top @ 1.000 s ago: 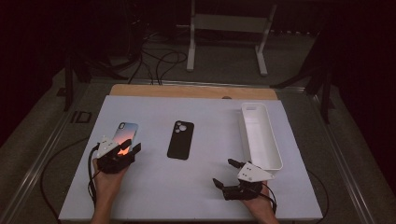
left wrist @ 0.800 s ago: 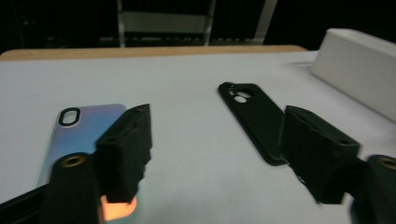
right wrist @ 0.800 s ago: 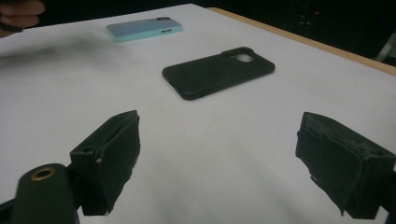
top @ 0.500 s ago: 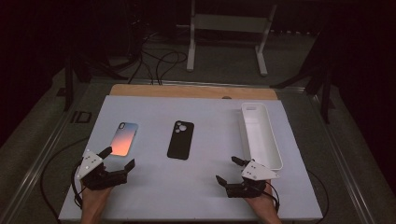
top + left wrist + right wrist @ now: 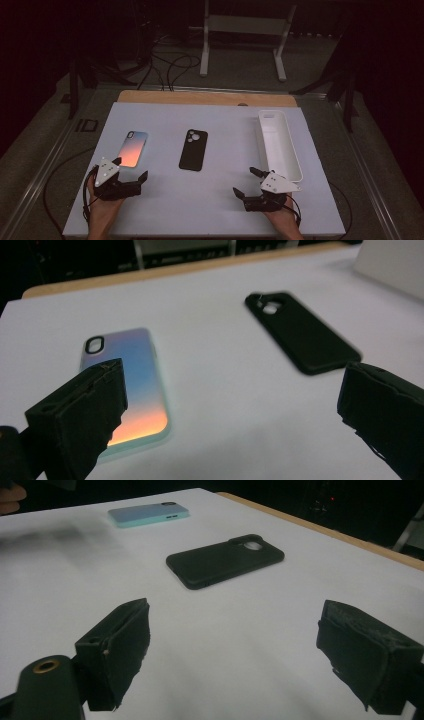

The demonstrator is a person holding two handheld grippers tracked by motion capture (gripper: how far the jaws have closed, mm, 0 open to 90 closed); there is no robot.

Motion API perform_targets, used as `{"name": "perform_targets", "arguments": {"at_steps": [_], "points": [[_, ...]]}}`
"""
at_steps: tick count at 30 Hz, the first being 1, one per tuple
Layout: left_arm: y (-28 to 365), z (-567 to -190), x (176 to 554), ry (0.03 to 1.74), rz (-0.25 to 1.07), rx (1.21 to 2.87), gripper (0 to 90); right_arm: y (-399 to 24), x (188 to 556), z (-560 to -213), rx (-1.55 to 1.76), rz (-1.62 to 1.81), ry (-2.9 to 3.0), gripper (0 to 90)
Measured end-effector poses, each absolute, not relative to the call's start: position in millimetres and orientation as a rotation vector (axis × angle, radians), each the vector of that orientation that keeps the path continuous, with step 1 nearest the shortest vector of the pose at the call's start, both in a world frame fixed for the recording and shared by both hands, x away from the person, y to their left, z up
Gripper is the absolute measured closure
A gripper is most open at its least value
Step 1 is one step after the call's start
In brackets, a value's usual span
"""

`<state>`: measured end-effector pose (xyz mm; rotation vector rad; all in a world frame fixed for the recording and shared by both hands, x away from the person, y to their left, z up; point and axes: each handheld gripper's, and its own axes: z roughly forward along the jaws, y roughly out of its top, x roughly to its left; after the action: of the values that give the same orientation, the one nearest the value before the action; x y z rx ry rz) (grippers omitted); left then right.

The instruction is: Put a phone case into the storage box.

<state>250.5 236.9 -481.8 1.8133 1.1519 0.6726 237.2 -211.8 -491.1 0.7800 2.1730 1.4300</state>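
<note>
Desk carries the gradient phone case, flat, just ahead of the left gripper. Its fingers have just been opening: released, spread wide, nothing between. Right gripper fingers released too.

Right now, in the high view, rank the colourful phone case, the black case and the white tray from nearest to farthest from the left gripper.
1. Colourful phone case: just beyond the left gripper, at the table's left.
2. Black case: mid-table, farther to the right.
3. White tray: along the right edge, nearer the right gripper.
</note>
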Motion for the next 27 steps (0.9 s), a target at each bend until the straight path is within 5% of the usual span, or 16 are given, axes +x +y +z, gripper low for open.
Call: {"name": "perform_targets", "arguments": {"at_steps": [27], "points": [[272.0, -472.2, 327.9, 1.463, 0.603, 1.882, 0.0, -207.8, 239.2, -494.4, 0.790, 1.429, 2.188, 13.9]]}}
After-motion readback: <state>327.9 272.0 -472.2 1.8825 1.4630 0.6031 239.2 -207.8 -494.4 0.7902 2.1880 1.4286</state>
